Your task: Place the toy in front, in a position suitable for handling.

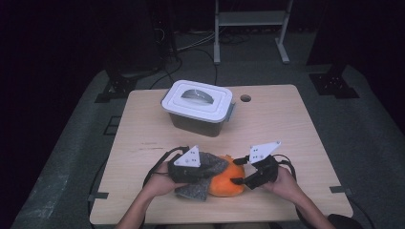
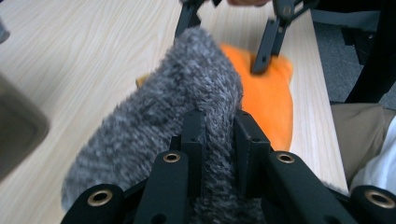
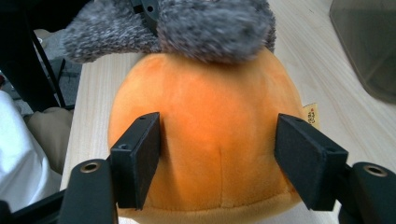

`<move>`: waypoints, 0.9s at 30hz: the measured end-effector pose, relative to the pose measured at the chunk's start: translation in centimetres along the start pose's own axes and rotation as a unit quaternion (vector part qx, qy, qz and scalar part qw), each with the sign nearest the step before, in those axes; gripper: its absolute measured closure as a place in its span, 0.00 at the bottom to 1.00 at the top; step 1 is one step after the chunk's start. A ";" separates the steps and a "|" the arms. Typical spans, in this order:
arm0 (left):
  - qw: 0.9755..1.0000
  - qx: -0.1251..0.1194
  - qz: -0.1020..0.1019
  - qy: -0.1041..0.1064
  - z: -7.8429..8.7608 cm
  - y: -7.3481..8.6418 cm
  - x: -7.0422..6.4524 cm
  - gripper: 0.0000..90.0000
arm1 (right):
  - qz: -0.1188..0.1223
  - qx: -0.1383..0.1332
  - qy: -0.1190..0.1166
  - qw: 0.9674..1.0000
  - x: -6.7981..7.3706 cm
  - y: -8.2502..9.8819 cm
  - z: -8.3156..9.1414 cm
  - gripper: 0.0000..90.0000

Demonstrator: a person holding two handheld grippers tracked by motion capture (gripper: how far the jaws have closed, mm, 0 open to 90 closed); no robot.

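Standing in a dark room, wooden table (image 1: 286,124) bears lidded bin (image 1: 198,107).

On the wooden table (image 1: 286,124), the widest bare stretch lies along the right side, from the far edge past the round cable hole (image 1: 245,98) down toward the right gripper (image 1: 240,170). The lidded plastic container (image 1: 198,107) stands on the far centre-left and blocks that part; a bare band runs between it and the orange plush toy (image 1: 227,181), with its grey knitted cloth (image 1: 210,164), and the left gripper (image 1: 203,171), which crowd the near edge. A narrow strip stays open left of the container
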State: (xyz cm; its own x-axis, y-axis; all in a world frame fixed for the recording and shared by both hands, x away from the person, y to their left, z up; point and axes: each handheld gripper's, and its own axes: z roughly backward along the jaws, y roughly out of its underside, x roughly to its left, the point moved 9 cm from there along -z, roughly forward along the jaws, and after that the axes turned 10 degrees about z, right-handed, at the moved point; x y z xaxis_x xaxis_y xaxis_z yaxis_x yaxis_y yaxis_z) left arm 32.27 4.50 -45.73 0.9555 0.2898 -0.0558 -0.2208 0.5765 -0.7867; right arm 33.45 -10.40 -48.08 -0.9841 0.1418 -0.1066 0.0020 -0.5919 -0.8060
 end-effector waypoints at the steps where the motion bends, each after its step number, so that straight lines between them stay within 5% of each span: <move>1: 1.000 -0.009 0.017 -0.004 0.4 0.7 0.2 0.85 | 0.000 -0.002 0.001 1.000 0.0 0.0 0.0 0.35; 5: 0.999 -0.018 0.039 -0.008 1.1 2.1 0.7 0.85 | -0.003 -0.004 0.001 1.000 0.0 -0.1 -0.1 0.35; 27: 0.999 -0.019 0.039 -0.008 0.9 2.0 0.6 0.85 | -0.004 -0.003 0.008 1.000 0.1 -0.1 -0.2 0.34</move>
State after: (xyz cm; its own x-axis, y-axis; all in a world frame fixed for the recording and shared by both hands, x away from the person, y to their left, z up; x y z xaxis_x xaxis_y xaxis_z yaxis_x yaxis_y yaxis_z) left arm 32.25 6.52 -46.74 0.9323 0.3452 -0.1084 -0.2866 0.5215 -0.8037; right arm 33.41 -10.21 -48.14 -0.9810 0.1604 -0.1093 -0.0056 -0.5863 -0.8100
